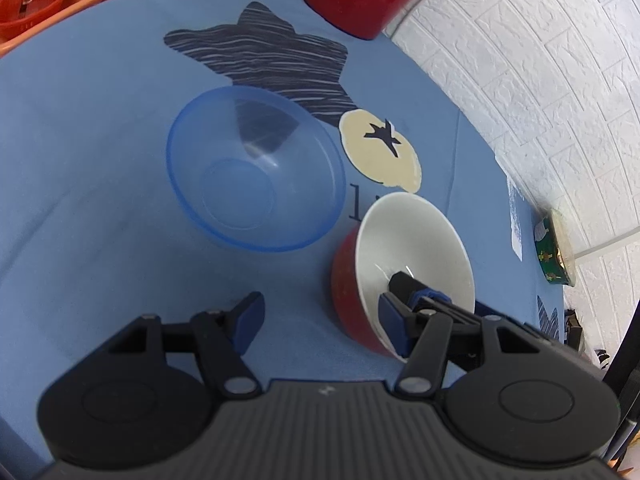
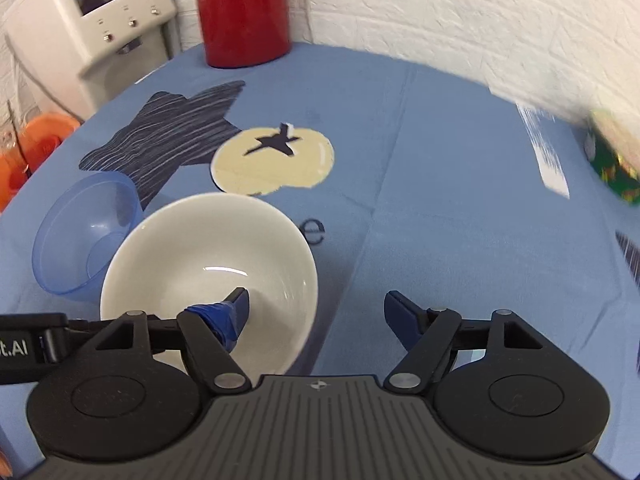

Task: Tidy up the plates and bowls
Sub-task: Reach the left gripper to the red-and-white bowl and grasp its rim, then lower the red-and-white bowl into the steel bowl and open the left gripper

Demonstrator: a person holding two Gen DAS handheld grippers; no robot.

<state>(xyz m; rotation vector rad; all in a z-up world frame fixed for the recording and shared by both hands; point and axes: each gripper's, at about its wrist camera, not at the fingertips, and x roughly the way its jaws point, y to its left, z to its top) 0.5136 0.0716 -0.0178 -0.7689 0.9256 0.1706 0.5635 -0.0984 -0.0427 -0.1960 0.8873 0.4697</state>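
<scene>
While you work across the blue tablecloth (image 1: pixel 100 160) from left to right, you first meet the clear blue bowl (image 1: pixel 256 168), upright and empty, standing just beside the red bowl with a white inside (image 1: pixel 412 248). Your left gripper (image 1: pixel 320 320) hangs near both with its jaws spread wide, holding nothing. Your right gripper (image 2: pixel 316 312) is also spread, one finger (image 2: pixel 236 308) dipped inside the red bowl and the other outside, straddling the near rim but not pinching it. The blue bowl looks like thin plastic: probably light, slightly flexible and slippery. The red bowl looks glazed ceramic, so likely heavier, stiff, slick and breakable; grip it firmly on the rim. Far right, a green patterned dish (image 2: pixel 612 164) sits well apart.
</scene>
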